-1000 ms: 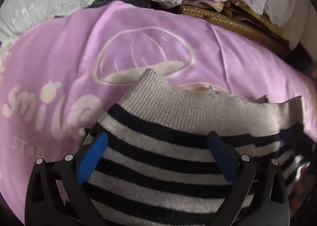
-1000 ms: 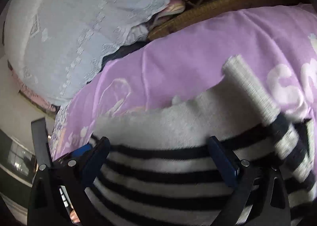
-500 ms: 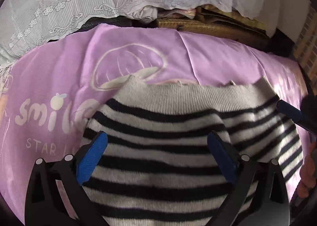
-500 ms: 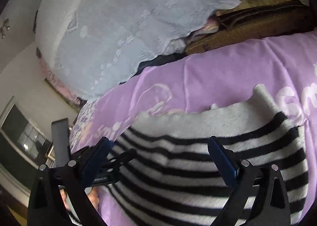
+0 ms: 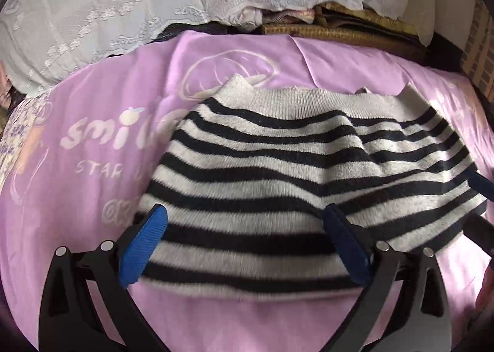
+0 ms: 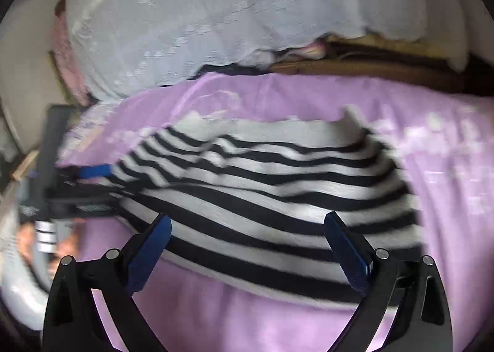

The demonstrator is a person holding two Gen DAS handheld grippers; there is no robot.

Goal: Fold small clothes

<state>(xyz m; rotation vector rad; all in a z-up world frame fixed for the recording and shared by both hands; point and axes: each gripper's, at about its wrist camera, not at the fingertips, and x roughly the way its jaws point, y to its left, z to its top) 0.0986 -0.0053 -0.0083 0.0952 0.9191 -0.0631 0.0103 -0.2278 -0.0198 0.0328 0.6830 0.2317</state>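
A small knitted garment with black and cream stripes (image 5: 302,167) lies folded flat on a purple printed blanket (image 5: 92,173). Its ribbed cream band is at the far edge. My left gripper (image 5: 244,228) is open and empty, fingers spread over the garment's near edge. The right gripper's blue fingertip (image 5: 481,185) shows at the garment's right side in the left wrist view. In the right wrist view the same garment (image 6: 271,185) lies ahead of my right gripper (image 6: 247,238), which is open and empty. The left gripper's blue finger (image 6: 92,171) shows at the garment's left edge there.
A white lace cloth (image 5: 154,6) is heaped behind the blanket, with a woven brown mat (image 5: 339,34) beside it. The blanket (image 6: 308,96) spreads on all sides of the garment. The right wrist view is motion-blurred.
Both grippers have pulled back and up from the garment, staying open. The garment, draped close under the fingers before, now lies flat with its near edge in view.
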